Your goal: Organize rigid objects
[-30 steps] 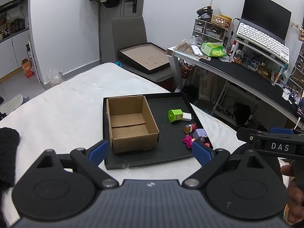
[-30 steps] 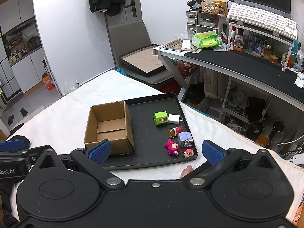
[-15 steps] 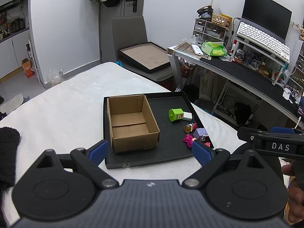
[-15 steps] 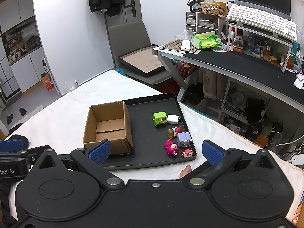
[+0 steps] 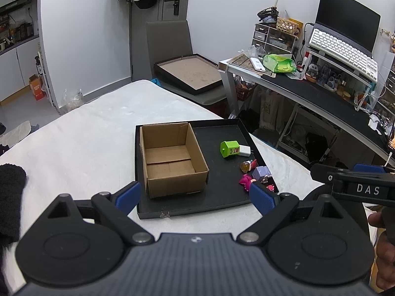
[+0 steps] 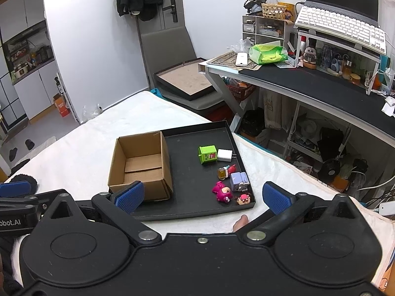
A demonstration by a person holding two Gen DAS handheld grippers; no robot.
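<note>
A black tray (image 5: pixel 217 204) (image 6: pixel 192 212) lies on the white bed. An empty cardboard box (image 5: pixel 172 162) (image 6: pixel 142 165) stands in its left half. On its right lie a green cube toy (image 5: pixel 229 148) (image 6: pixel 207 154), a white charger (image 5: pixel 244 151) (image 6: pixel 225 155), a small amber-and-red figure (image 6: pixel 226 171), a lilac block (image 5: pixel 261 172) (image 6: pixel 239 181), a pink figure (image 5: pixel 245 181) (image 6: pixel 222 192) and a small red-haired head (image 6: pixel 244 199). My left gripper (image 5: pixel 195 194) is open and empty, near the tray's front edge. My right gripper (image 6: pixel 201 196) is open and empty, also before the tray.
The white bed (image 5: pixel 86 133) runs left and back. A black fuzzy cloth (image 5: pixel 9 192) lies at the left. A cluttered desk (image 6: pixel 321 91) with keyboard stands at the right, a grey chair holding a framed board (image 5: pixel 190 74) behind the bed.
Both grippers have crept slightly towards the tray. Both stay open and empty; the objects have not moved.
</note>
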